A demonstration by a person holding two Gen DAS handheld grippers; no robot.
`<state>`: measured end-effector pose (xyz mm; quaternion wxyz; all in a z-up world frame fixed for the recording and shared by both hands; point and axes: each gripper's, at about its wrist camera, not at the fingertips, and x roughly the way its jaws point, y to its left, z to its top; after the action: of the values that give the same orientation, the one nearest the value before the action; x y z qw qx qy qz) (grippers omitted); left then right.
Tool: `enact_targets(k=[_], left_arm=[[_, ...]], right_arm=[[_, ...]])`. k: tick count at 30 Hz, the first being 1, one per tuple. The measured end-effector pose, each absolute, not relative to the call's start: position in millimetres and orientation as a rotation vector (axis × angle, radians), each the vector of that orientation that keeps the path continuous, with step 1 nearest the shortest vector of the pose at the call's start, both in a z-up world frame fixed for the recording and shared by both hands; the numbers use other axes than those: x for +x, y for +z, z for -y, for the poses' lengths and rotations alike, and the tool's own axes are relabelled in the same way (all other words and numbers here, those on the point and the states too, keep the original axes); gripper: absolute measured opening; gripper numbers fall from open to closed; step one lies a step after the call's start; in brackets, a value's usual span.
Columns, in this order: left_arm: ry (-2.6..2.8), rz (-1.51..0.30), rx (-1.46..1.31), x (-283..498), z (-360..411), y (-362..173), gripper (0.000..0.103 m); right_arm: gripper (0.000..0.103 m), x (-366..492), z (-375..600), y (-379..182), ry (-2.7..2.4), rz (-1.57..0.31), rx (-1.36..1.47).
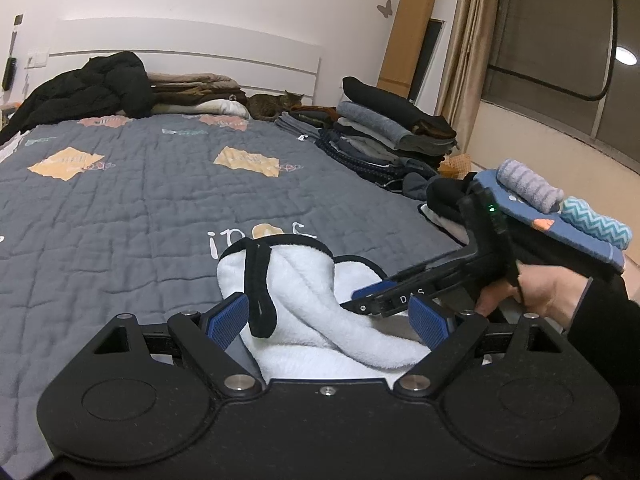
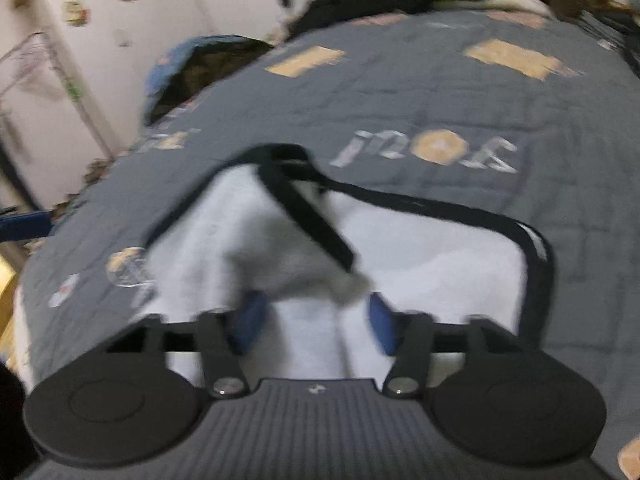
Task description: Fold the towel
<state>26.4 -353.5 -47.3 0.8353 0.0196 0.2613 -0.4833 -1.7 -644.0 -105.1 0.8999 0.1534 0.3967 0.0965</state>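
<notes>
- White towel (image 1: 320,300) with black edging lies bunched on the grey quilted bed (image 1: 132,208), near its foot edge, just in front of both grippers.
- A black hanging loop (image 1: 260,288) droops over the towel's raised fold.
- Left gripper (image 1: 326,322): blue pads spread wide, towel bulk lying between them; no clamp on the cloth visible.
- Right gripper (image 2: 314,322): jaws wide apart in its own view, towel between and beyond the pads. That view is motion-blurred, so contact with the cloth cannot be told.
- In the left wrist view the right gripper enters from the right, held by a hand (image 1: 548,296) in a dark sleeve, its fingertips (image 1: 370,292) resting against the towel's right side.
- Black border of the towel (image 2: 536,248) curves round the far right corner.
- Background: stacked folded clothes (image 1: 384,136) along the bed's right edge, a black jacket (image 1: 92,88) at the headboard, a tabby cat (image 1: 276,105) lying near the pillows.
- Two rolled towels, one grey (image 1: 528,186), one teal zigzag (image 1: 596,222), sit on a pile at right.
</notes>
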Motion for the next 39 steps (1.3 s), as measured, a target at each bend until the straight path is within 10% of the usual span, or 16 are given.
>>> enact_targets(k=[5, 8, 14, 25, 32, 39], left_arm=[[-1.021, -0.553, 0.050, 26, 354, -49, 0.086], [-1.020, -0.551, 0.049, 25, 355, -48, 0.086], [-1.014, -0.551, 0.047, 25, 354, -48, 0.087], [-1.026, -0.557, 0.049, 25, 357, -50, 0.087], [-1.027, -0.556, 0.058, 24, 358, -51, 0.087], [-1.027, -0.560, 0.064, 22, 359, -52, 0.088]], right_arm=[[0.064, -1, 653, -121, 0.220, -0.830, 0.447], [0.024, 1, 648, -118, 0.287, -0.825, 0.460], [0.007, -1, 643, -107, 0.272, -0.802, 0.449], [0.008, -32, 648, -53, -0.130, -0.603, 0.032], [0.010, -31, 682, -84, -0.151, -0.681, 0.231], [0.033, -31, 714, -100, -0.197, -0.608, 0.439]])
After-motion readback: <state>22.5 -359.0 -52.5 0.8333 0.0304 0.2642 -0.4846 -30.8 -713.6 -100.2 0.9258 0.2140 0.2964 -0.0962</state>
